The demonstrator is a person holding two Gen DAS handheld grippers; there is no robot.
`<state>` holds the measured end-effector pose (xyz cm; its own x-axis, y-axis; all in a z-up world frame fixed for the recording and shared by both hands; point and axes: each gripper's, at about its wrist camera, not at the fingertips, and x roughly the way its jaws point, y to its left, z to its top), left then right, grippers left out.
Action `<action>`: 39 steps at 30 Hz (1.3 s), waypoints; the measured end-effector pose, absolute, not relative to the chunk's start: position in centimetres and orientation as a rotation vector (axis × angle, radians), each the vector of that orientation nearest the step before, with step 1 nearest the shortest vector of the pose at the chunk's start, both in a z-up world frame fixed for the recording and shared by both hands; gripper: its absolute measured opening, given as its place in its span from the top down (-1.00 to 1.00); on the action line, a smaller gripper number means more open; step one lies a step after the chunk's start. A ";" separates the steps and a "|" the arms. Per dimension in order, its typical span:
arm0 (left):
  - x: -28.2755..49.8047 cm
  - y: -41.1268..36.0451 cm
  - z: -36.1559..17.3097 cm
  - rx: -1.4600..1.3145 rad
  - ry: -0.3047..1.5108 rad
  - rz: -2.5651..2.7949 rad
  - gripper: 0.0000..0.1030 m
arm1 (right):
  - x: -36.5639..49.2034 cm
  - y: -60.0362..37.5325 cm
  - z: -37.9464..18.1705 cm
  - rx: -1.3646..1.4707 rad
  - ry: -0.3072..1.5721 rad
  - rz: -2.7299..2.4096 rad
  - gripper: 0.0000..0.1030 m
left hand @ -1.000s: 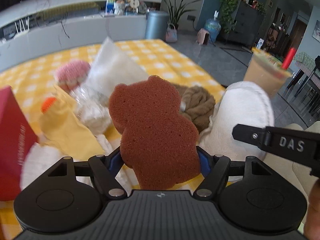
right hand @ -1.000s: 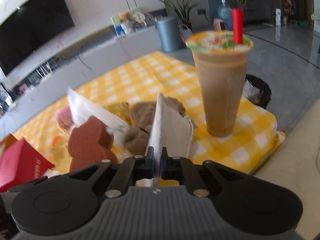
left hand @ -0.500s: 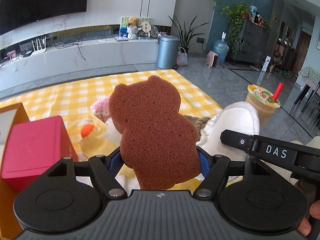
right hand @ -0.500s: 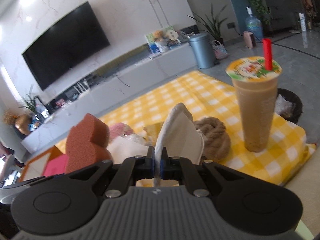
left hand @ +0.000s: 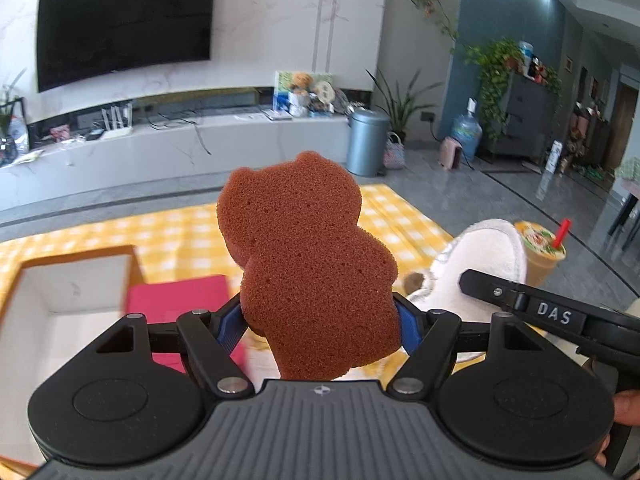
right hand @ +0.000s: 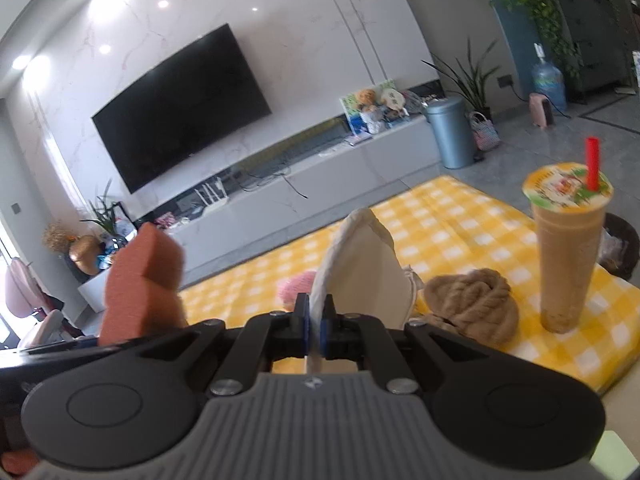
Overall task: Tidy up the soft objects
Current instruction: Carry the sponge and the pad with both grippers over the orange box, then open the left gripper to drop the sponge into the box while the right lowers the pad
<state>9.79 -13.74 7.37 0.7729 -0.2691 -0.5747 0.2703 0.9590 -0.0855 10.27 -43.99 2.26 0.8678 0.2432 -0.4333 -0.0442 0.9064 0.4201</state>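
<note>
Yellow checked table [right hand: 460,216]: your left claw [left hand: 320,320] pinches the bear sponge [left hand: 308,256]; your right claw [right hand: 315,320] pinches the white slipper [right hand: 360,264]. Only the left view shows the open box [left hand: 68,280].

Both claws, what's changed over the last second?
Both have lifted away from the pile on the yellow cloth, and the views now take in the TV wall. The left claw has swung toward the open box. Nothing was grabbed or dropped: the left stays shut on the bear sponge, the right claw on the white slipper. The drink stays put.
</note>
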 end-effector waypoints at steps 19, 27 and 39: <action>7.5 4.1 7.2 0.018 0.507 -0.043 -0.66 | 8.0 -29.3 9.1 0.463 0.378 0.495 0.95; 13.3 6.6 -1.6 0.037 0.796 -0.049 -0.65 | 11.0 -18.4 5.7 0.467 0.461 0.573 0.95; 13.1 5.3 -4.9 0.205 0.894 -0.043 -0.81 | 13.0 -13.4 1.4 0.380 0.556 0.592 0.95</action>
<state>13.05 5.28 -4.89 0.6267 0.0483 -0.7777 0.1228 0.9795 0.1597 12.97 -13.43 1.44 0.6918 0.6145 -0.3792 -0.4171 0.7688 0.4848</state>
